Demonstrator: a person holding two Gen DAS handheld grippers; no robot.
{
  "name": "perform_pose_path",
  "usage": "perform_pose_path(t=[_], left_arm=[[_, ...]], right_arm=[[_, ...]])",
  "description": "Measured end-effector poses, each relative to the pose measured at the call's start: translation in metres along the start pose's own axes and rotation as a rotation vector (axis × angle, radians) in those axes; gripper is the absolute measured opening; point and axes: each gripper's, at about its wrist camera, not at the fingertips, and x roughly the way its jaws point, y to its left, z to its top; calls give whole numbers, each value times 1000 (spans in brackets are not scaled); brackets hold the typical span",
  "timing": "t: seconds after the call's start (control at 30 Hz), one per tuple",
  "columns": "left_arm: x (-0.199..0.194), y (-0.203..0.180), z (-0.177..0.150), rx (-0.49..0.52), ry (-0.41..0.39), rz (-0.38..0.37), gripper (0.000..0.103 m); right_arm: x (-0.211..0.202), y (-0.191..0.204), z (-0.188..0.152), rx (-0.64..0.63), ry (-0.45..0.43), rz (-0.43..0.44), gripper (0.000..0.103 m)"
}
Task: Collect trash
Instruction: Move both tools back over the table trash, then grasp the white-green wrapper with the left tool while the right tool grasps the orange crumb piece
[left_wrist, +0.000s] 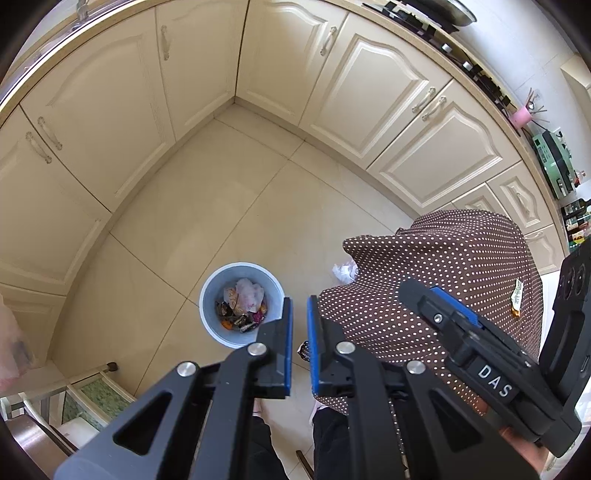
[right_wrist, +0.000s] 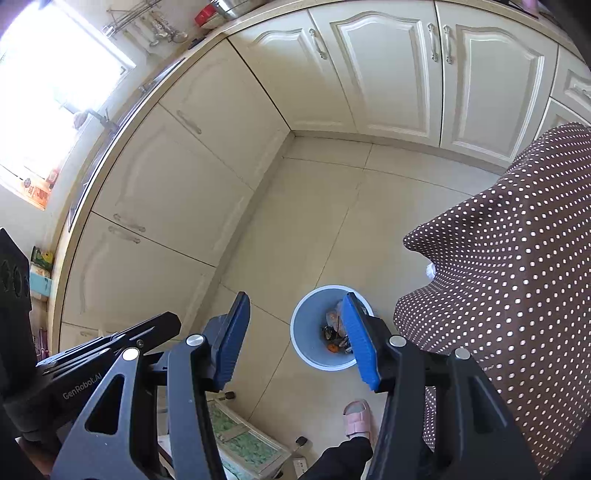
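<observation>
As grippers hover: bin (left_wrist: 241, 305) w/ trash.

"DAS" stands on the right gripper (left_wrist: 436, 295), "GenRobot.AI" on the left gripper (right_wrist: 162, 325)

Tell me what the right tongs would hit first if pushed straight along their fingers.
Most likely the tiled floor just left of the blue trash bin. Nothing sits between the open right tongs, and the path looks free, though depth is hard to judge through the fisheye.
</observation>
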Motion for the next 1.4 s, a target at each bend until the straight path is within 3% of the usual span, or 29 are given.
perform_pose_path(t=[0.1, 0.33, 0.47, 0.77, 0.93, 1.17, 1.4], left_arm=[[4, -20, 1, 17, 0, 2, 18], [19, -94, 2, 84, 16, -23, 18], [36, -157, -1, 144, 38, -54, 25], [81, -317, -24, 313, 105, -142, 27], [105, -388, -40, 387, 140, -175, 34], [136, -457, -54, 467, 178, -177, 37], [165, -487, -53, 531, 195, -136, 38]], right_arm=[[-9, -16, 3, 17, -10, -2, 50], [-49, -88, 11, 92, -60, -34, 51], [-78, -139, 12, 142, -94, -77, 51], [-147, -266, 0, 284, -156, -192, 52], [-171, -322, -9, 346, -170, -232, 53], [-185, -373, -17, 414, -175, -252, 53], [-189, -402, -22, 455, -170, -251, 54]])
